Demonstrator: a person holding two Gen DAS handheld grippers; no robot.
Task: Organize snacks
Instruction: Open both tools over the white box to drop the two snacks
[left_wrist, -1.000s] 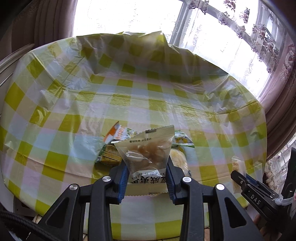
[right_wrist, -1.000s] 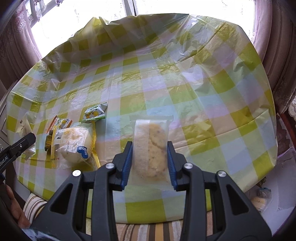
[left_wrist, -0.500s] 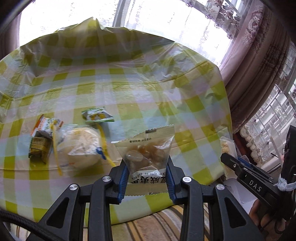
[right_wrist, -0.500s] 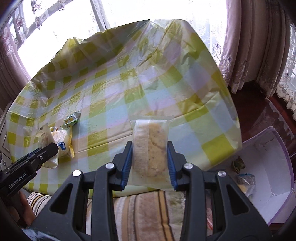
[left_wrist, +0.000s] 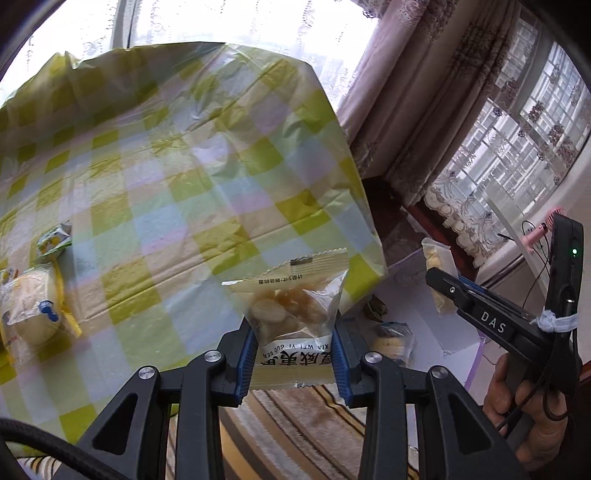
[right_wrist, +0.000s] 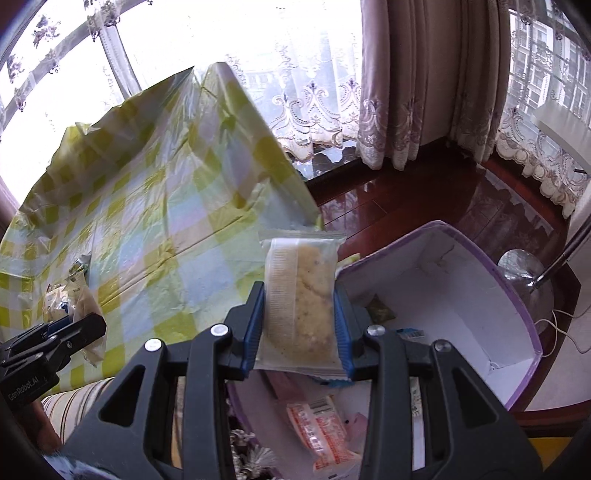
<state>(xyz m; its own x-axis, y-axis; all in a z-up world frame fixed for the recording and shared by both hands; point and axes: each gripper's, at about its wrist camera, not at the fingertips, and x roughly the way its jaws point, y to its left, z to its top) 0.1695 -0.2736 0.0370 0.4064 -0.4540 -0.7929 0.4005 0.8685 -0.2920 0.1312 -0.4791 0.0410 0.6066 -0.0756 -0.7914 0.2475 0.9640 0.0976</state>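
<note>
My left gripper (left_wrist: 294, 341) is shut on a clear snack packet (left_wrist: 291, 317) with pale round pieces and printed lettering, held over the table's right edge. In the right wrist view my right gripper (right_wrist: 300, 325) is shut on a clear packet with a yellow crumbly cake (right_wrist: 301, 302), hanging over the near corner of a white box with a purple rim (right_wrist: 517, 306) on the floor. Inside the box lie a red-and-white packet (right_wrist: 325, 428) and a small green packet (right_wrist: 380, 310). The right gripper (left_wrist: 443, 284) with its packet also shows at the right of the left wrist view.
A table under a yellow-green checked cloth (left_wrist: 177, 206) carries a round bun in a wrapper (left_wrist: 31, 314) and a small green-yellow packet (left_wrist: 55, 243) at its left. Curtains (right_wrist: 406, 92) and dark red wooden floor (right_wrist: 424, 199) lie beyond. A striped seat (left_wrist: 295, 424) sits below the grippers.
Both grippers have swung to the right, off the table top, each still holding its packet. The box on the floor has come into the right wrist view, under the cake packet.
</note>
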